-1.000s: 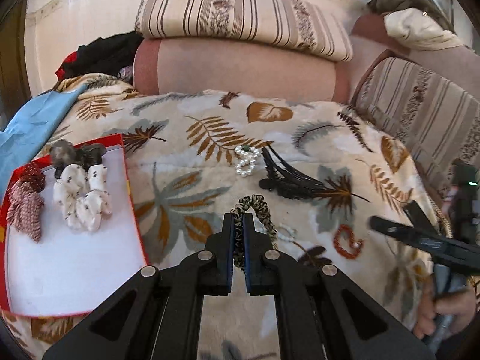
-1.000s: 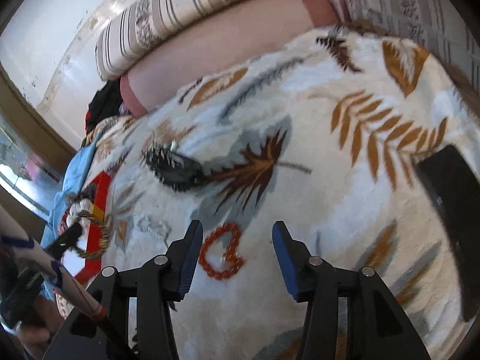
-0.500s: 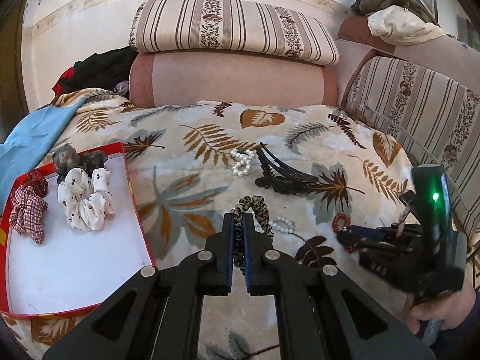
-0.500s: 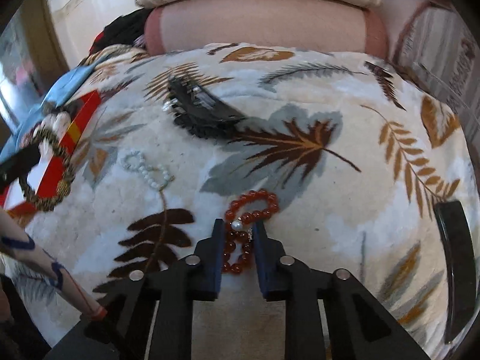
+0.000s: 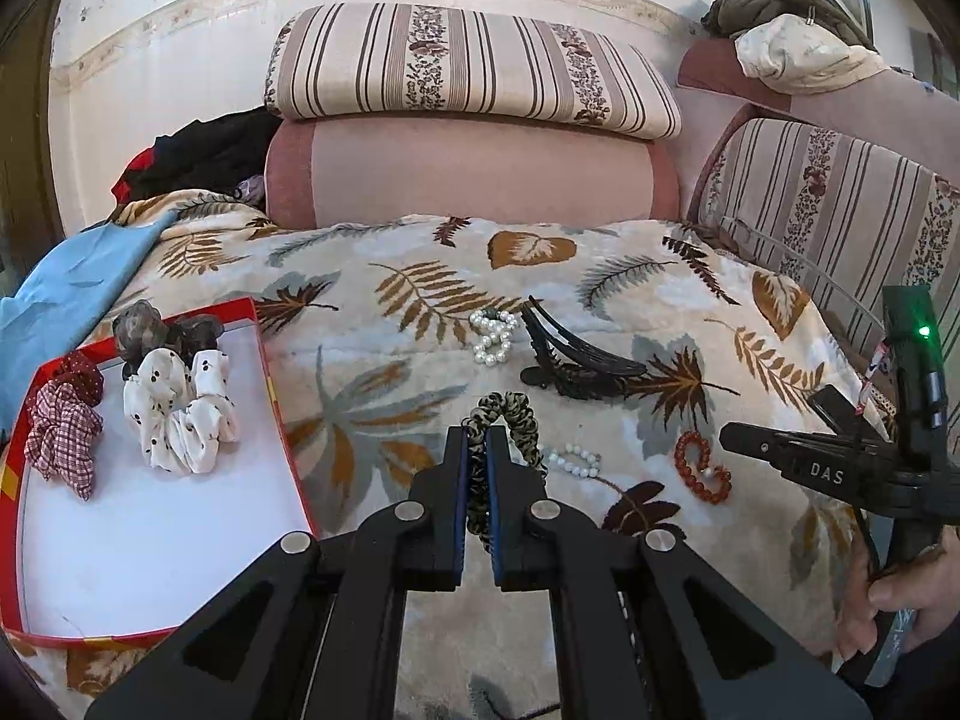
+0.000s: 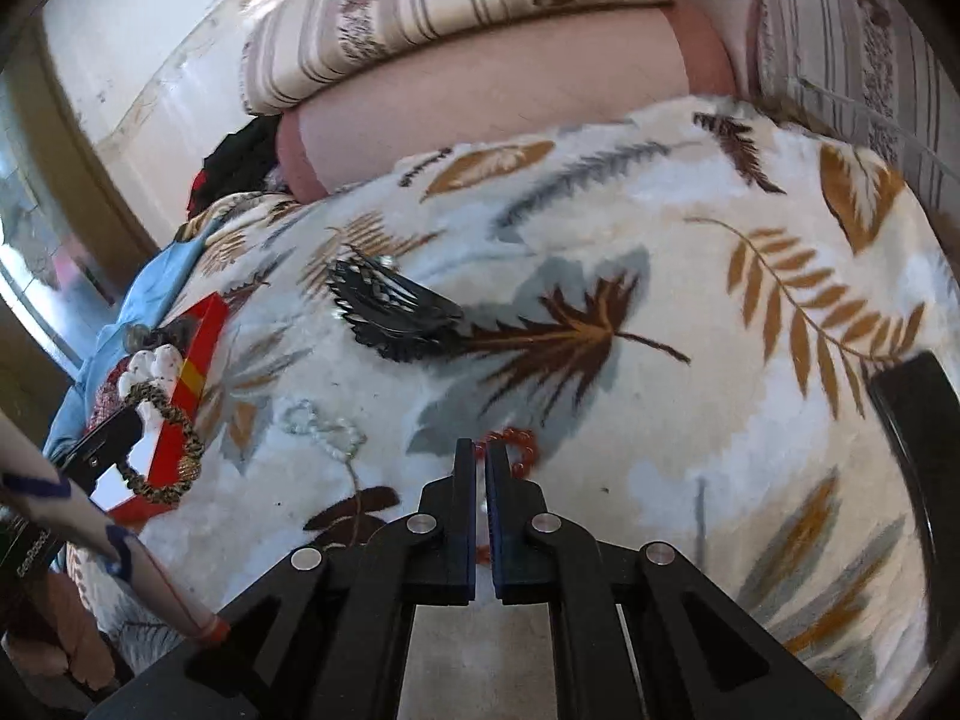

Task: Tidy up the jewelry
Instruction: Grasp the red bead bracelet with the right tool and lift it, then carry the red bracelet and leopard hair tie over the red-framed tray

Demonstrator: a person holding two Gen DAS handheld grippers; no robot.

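- Shallow red-rimmed tray (image 5: 282, 396) with a white floor, lying on the leaf-print blanket (image 5: 420, 276) at the left of the left wrist view; holds a white dotted scrunchie (image 5: 180, 414), a red checked scrunchie (image 5: 60, 426) and a dark grey-brown scrunchie (image 5: 162, 330), all bunched at its far end.
- Left gripper (image 5: 478, 450) tilted downward, just right of the tray, clenched on a leopard-print scrunchie (image 5: 510, 420) whose loop sticks up beyond the fingertips.
- Right gripper (image 6: 480, 462) angled down at the blanket, pinched tight on a red bead bracelet (image 6: 516, 441); beads showing just past and beside the tips.
- Seen from the left wrist view at the right edge: a hand (image 5: 900, 606) wrapped round the right gripper's handle.
- Loose on the blanket: a black claw hair clip (image 5: 570, 360), with a white pearl bracelet (image 5: 495, 339) just left of it; a smaller pale bead bracelet (image 5: 573, 459) between the two grippers.
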